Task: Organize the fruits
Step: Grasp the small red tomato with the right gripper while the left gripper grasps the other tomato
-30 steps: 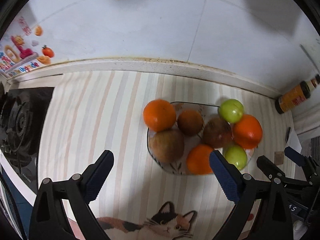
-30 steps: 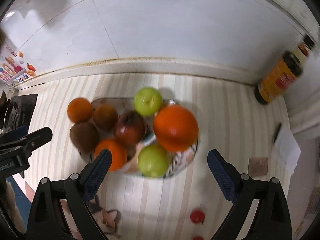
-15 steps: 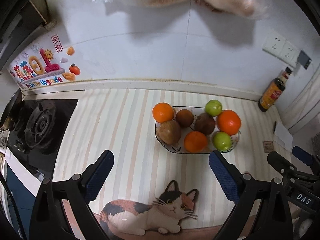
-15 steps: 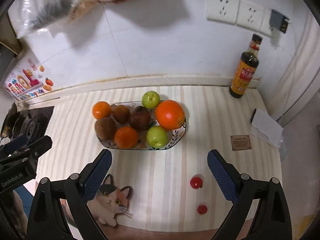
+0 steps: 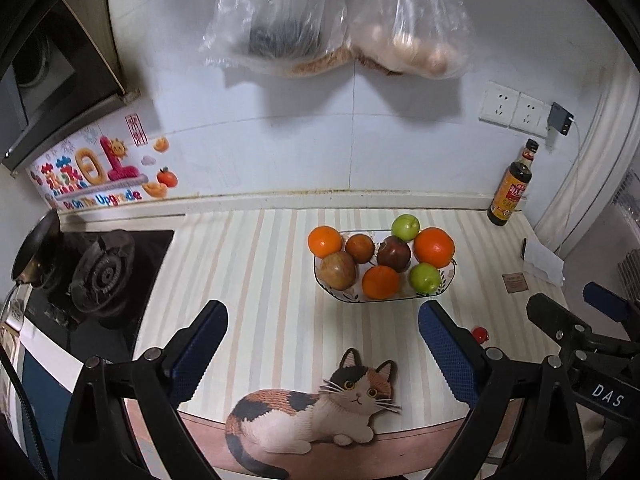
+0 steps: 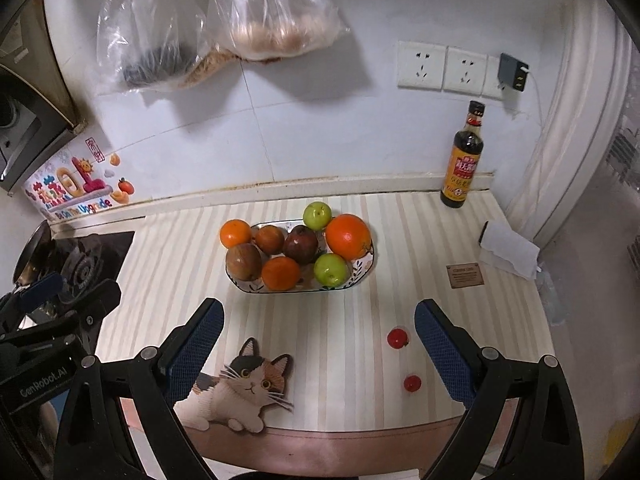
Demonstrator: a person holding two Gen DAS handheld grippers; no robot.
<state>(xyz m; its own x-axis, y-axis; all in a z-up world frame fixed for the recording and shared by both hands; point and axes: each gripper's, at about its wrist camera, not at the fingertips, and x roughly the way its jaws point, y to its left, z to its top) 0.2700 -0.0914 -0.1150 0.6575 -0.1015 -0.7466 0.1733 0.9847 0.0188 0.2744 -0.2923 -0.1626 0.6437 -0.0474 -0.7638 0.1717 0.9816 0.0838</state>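
A patterned oval plate (image 6: 366,266) (image 5: 448,278) on the striped counter holds several fruits: oranges (image 6: 348,237), green apples (image 6: 330,269), a dark red apple (image 6: 300,244) and brownish fruits (image 6: 243,262). Two small red tomatoes (image 6: 397,337) (image 6: 412,383) lie on the counter in front of the plate, to its right. My left gripper (image 5: 322,344) is open and empty, well back from the plate. My right gripper (image 6: 318,340) is open and empty, also pulled back near the counter's front edge.
A gas stove (image 5: 100,276) sits at the left. A soy sauce bottle (image 6: 464,160) stands at the back right. A tissue pack (image 6: 508,250) and a small card (image 6: 464,275) lie at the right. Plastic bags (image 6: 268,12) hang on the wall. A cat sticker (image 6: 240,384) marks the front edge.
Both grippers have pulled back and up from just over the plate to the counter's front edge. The fruit on the plate has not moved.
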